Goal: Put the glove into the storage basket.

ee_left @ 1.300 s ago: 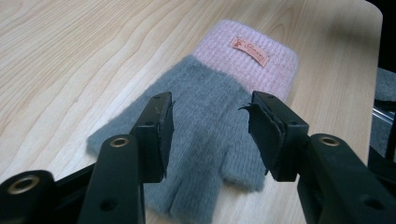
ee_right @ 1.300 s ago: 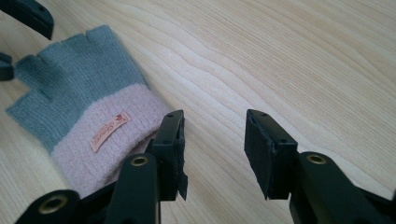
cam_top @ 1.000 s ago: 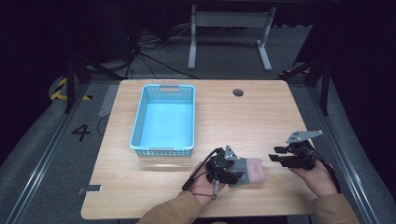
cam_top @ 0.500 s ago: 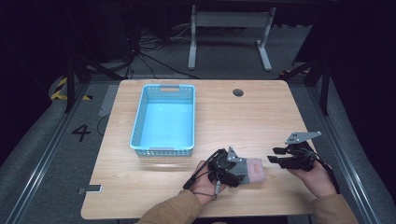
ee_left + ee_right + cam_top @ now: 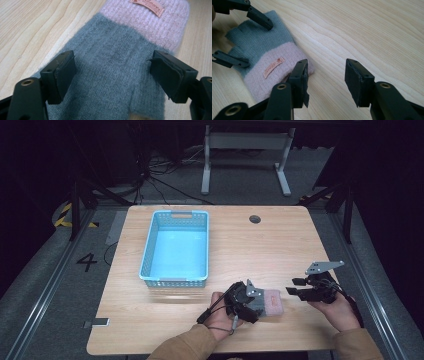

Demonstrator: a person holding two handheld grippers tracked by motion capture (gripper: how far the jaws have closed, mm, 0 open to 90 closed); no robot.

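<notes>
**Knitted glove lying between two hand-held grippers at the near edge of a table**

A light wooden table [image 5: 300, 245] is being viewed from above, with dark floor around it. On its left half, a light blue plastic basket [image 5: 150, 251] with slotted walls is standing, well apart from both grippers.

Near the table's front edge, right of centre, a grey and pink knitted glove [image 5: 117, 75] is lying flat on the wood. Its pink ribbed cuff, bearing a small sewn label [image 5: 273, 67], is pointing toward the right gripper.

The left gripper [image 5: 112, 75] is being held low over the grey part of the glove, its jaws spread wide, one on each side of the knit, without clamping it. In the right gripper view, these jaws are seen at the glove's far end.

The right gripper [image 5: 325, 80] is being held just beside the cuff, its jaws also parted, with bare wood between them.
</notes>
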